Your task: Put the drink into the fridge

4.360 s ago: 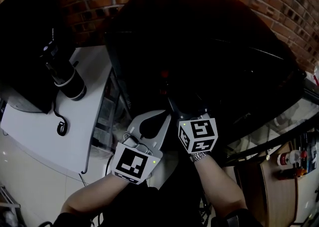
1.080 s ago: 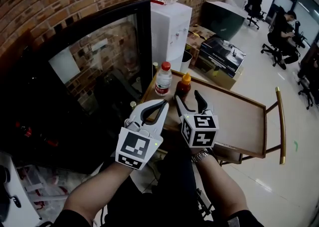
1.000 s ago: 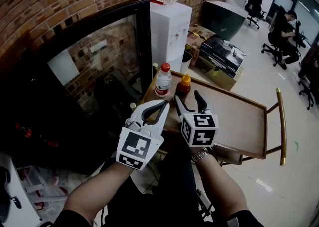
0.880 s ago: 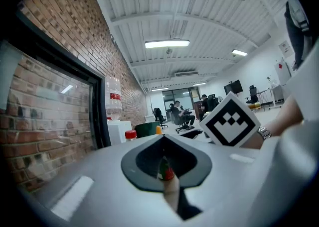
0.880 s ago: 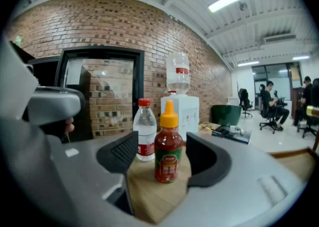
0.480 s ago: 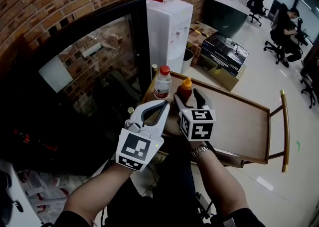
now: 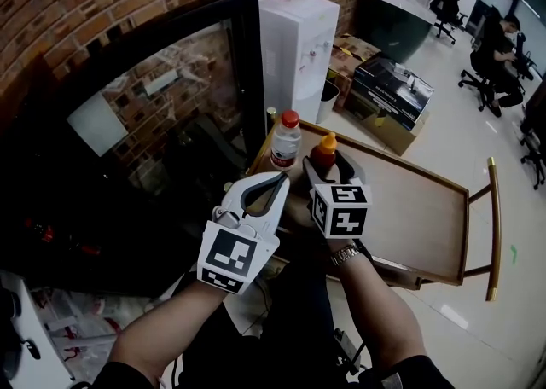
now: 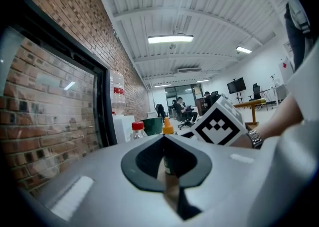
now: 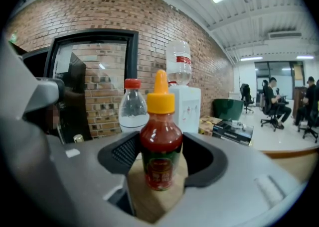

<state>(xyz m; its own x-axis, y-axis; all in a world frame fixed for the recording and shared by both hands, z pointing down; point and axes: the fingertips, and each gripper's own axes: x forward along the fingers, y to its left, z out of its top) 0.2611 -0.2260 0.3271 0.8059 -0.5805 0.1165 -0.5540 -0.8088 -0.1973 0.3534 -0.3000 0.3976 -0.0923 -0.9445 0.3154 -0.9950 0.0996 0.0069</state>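
A small red drink bottle with an orange cap [image 7: 322, 155] [image 9: 160, 151] stands near the left end of a wooden table [image 7: 409, 208]. My right gripper [image 7: 331, 165] [image 9: 162, 146] has reached it. Its jaws stand either side of the bottle's body and are closing, and the bottle still rests on the table. A clear water bottle with a red cap [image 7: 285, 142] [image 9: 132, 106] stands just left of it. My left gripper [image 7: 281, 177] [image 8: 164, 136] hovers short of the table, shut and empty. The black glass-door fridge [image 7: 171, 123] fills the left.
A white water dispenser [image 7: 294, 46] stands between the fridge and the table. Boxes [image 7: 388, 89] lie on the floor behind the table. A brass rail [image 7: 493, 225] edges the table's right end. People sit on office chairs [image 7: 495, 55] far off.
My right gripper has moved forward to the orange-capped bottle, which now sits between its jaws. The left gripper has stayed where it was.
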